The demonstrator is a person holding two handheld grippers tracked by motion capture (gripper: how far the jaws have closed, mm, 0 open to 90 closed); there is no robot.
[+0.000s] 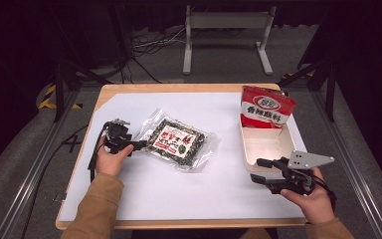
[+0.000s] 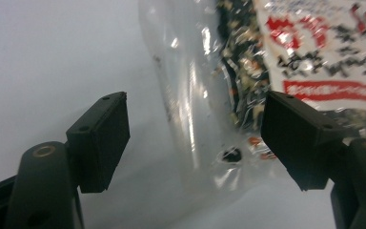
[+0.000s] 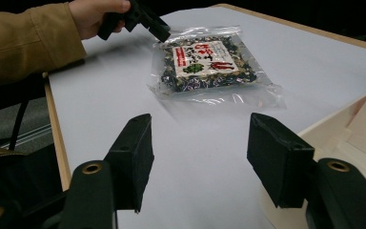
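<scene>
The clear snack packet [image 1: 177, 140] lay flat on the white table cover [image 1: 144, 194], a little left of centre in the high view and turned at a slant. The left gripper [image 1: 138, 145] sat at its left edge with both jaws spread wide and nothing between them; in the left gripper view the packet's transparent border [image 2: 190, 119] ran up between the 2 open pads.

The packet looked light and limp: thin crinkly film around loose dark flakes, with a printed label [image 1: 175, 141] in the middle. The film looked glossy and probably slippery, and the contents likely brittle, so a hard squeeze on the filled part could crush them. The flat sealed margin at the left end, near the small hang hole [image 2: 231, 154], seemed the safest place to pinch.

At the lower right of the high view, the right gripper [image 1: 261, 171] hovered beside the cream tray [image 1: 248, 149], jaws wide open and empty. A red pouch [image 1: 265, 105] stood upright at the tray's far end.
</scene>
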